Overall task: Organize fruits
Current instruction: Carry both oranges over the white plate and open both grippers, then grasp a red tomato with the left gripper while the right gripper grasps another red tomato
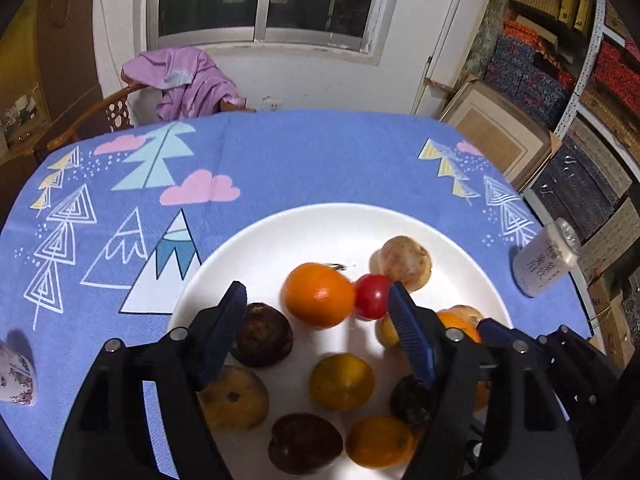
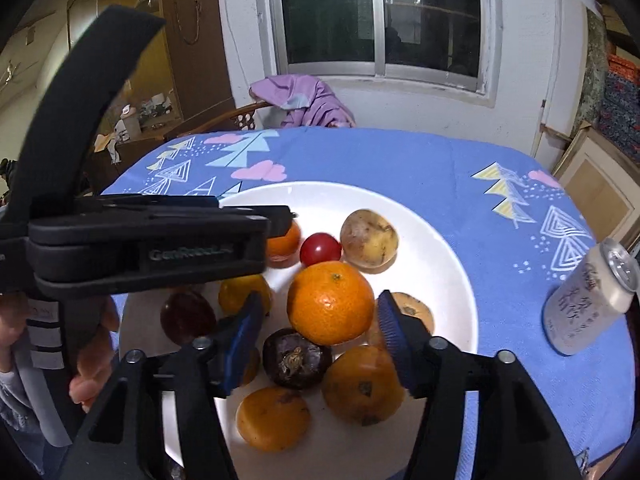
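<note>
While both tools hang over the round white ceramic plate [image 1: 280, 232] on the blue tablecloth printed with trees and clouds [image 1: 300, 160], I see the left gripper [image 1: 316, 312] with its blue-padded fingers spread wide, holding nothing. Between and beyond them sits a bright orange mandarin [image 1: 319, 295], touching a small red cherry tomato [image 1: 371, 296]; a pale brown speckled round fruit [image 1: 405, 263] lies just behind the tomato. A dark purple-brown fruit [image 1: 262, 335] rests beside the left finger, and more yellow and orange citrus crowd the near part of the plate.

My right gripper [image 2: 320, 330] is likewise released, its fingers apart on either side of a large orange mandarin with a green stem mark [image 2: 331, 302], though I cannot tell whether they touch it. A dark mangosteen-like fruit [image 2: 297, 358] sits just below it. A white drink can [image 2: 588, 300] lies tilted on the cloth, apart from the plate.
</note>
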